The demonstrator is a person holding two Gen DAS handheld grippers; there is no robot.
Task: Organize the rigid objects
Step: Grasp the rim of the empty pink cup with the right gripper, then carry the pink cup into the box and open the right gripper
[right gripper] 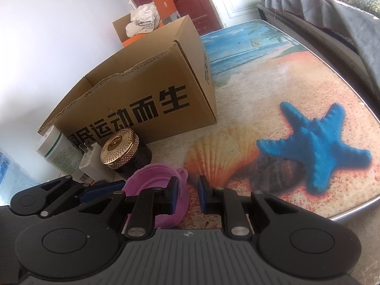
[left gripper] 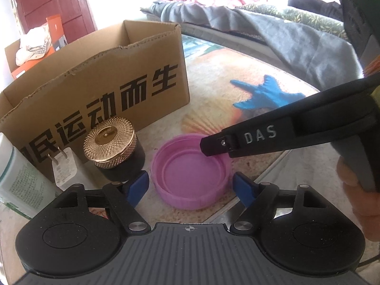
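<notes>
Purple plastic lid (left gripper: 191,173), round and shallow, lies open side up on the beach-print tabletop (left gripper: 237,76), directly ahead of the left gripper (left gripper: 191,187). Left jaws stand wide apart, one blue pad (left gripper: 137,187) on each side of the lid, neither pressing on it. Right gripper (right gripper: 187,196) has its jaws drawn near together on the lid's wall: the rim sits between its blue pads, so it is clamped on the purple lid. In the left wrist view the right gripper's black finger marked "DAS" reaches down onto the lid's far right rim.

Just left of the lid: squat dark jar with a gold knurled cap (left gripper: 114,147), close to the left pad. Further left, a white plug adapter (left gripper: 65,168), then a white tube with green print (left gripper: 16,178). Behind these, an open brown cardboard box with black characters (left gripper: 106,80). A hand (left gripper: 356,190) holds the right gripper at the frame's right edge.
</notes>
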